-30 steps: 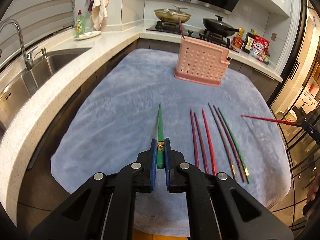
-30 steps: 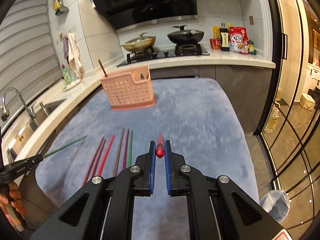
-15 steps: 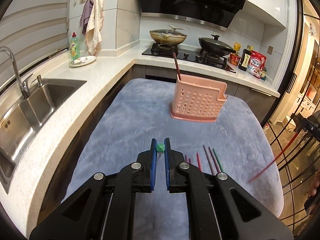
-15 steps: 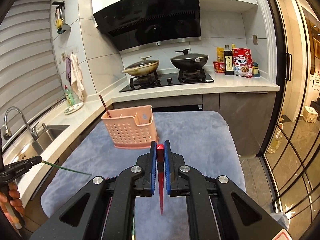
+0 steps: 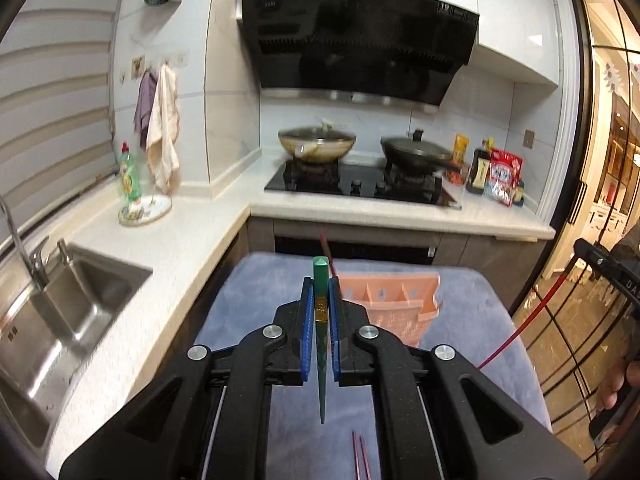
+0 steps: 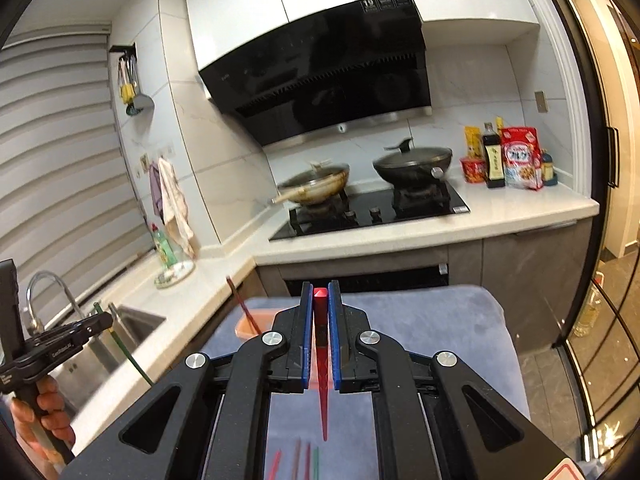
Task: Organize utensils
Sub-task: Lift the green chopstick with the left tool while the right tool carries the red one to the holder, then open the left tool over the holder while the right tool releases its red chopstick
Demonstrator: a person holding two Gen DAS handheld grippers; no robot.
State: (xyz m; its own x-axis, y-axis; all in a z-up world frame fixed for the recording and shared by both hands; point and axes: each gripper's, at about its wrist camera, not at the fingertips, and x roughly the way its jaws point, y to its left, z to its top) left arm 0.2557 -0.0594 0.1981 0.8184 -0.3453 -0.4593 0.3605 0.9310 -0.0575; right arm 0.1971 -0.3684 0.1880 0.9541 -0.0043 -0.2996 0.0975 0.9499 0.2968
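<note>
I have both grippers raised above the grey-blue cloth [image 5: 472,304] and pointing a little downward toward the stove counter. My left gripper [image 5: 320,284] is pressed together on the green chopstick [image 5: 321,344], which stands nearly upright between the blue pads: its square butt sticks up just past the fingertips and its thin tip hangs down toward the cloth. In the right wrist view I can see that same left gripper [image 6: 105,319] off to the side, carried by a hand [image 6: 42,416] wrapped around its handle, with the green stick slanting down from it over the counter edge. My right gripper [image 6: 320,286] is likewise pinched on the red chopstick [image 6: 322,380], butt up between the pads, point hanging down. From the left wrist view the right gripper [image 5: 580,246] shows at the frame edge with the red stick angling down and inward from it. The pink basket [image 5: 396,300] sits on the cloth just ahead of and below the left gripper, slightly to its right, with one dark red stick standing in it. The basket is mostly hidden behind the right gripper's own body in its view. More chopsticks [image 6: 298,456] lie on the cloth beneath both tools.
</note>
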